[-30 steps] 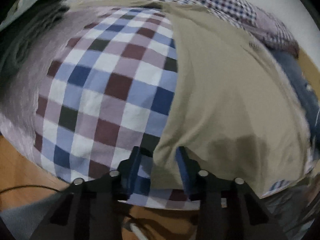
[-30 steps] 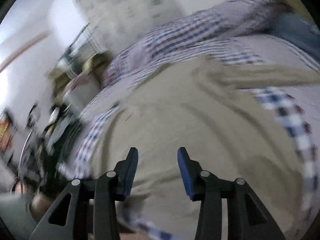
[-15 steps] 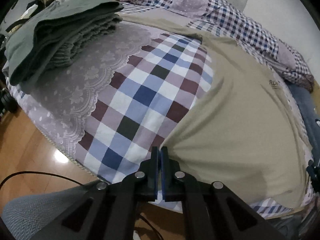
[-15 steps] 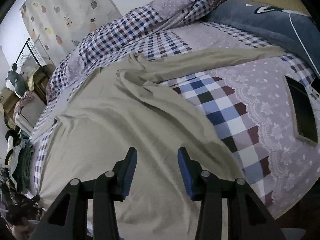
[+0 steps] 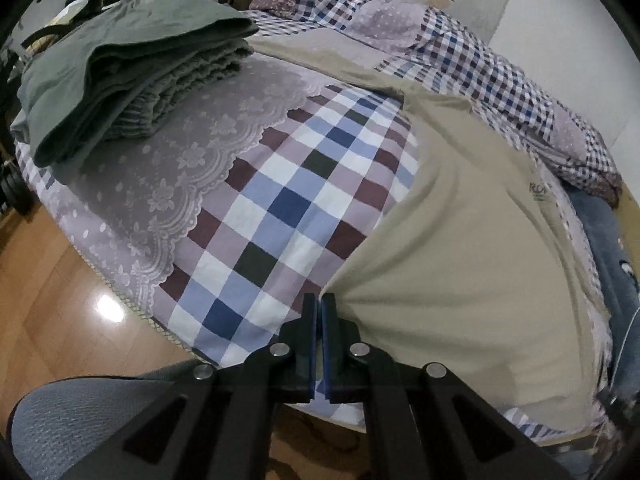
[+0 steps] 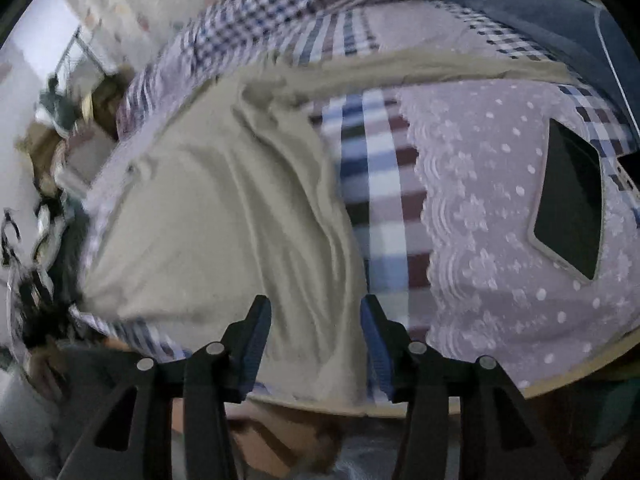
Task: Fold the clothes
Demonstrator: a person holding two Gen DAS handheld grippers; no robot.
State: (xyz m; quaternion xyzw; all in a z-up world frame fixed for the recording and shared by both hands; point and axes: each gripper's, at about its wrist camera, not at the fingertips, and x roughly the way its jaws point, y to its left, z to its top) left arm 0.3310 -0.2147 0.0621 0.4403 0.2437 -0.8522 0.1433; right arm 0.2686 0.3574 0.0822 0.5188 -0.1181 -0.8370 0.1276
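The beige shirt [image 5: 460, 248] is spread flat on the bed, over a checkered quilt [image 5: 288, 208] with a lacy lilac border [image 5: 168, 184]; in the left wrist view it fills everything from about 12 o'clock round to 5 o'clock. The left gripper [image 5: 319, 312] has its jaws pressed together on the shirt's near corner, and you can see the cloth puckering out from the pinch towards 2 o'clock. Up at 10 o'clock sits a folded stack of grey-green clothes [image 5: 120, 60] on the lace part, well apart from the shirt; a rumpled small-check duvet [image 5: 500, 68] runs along the far side around 1 o'clock; wooden floor [image 5: 52, 280] shows at 8 o'clock.

Right wrist view is a bit blurry; the right gripper [image 6: 316, 336] hangs with its jaws wide apart, nothing between them, right over the wrinkled hem of the shirt [image 6: 224, 216] at the bed edge. A dark-screened tablet [image 6: 572, 200] lies on the lace at 3 o'clock, clear of the shirt; a navy pillow [image 6: 540, 4] sits at 1 o'clock.
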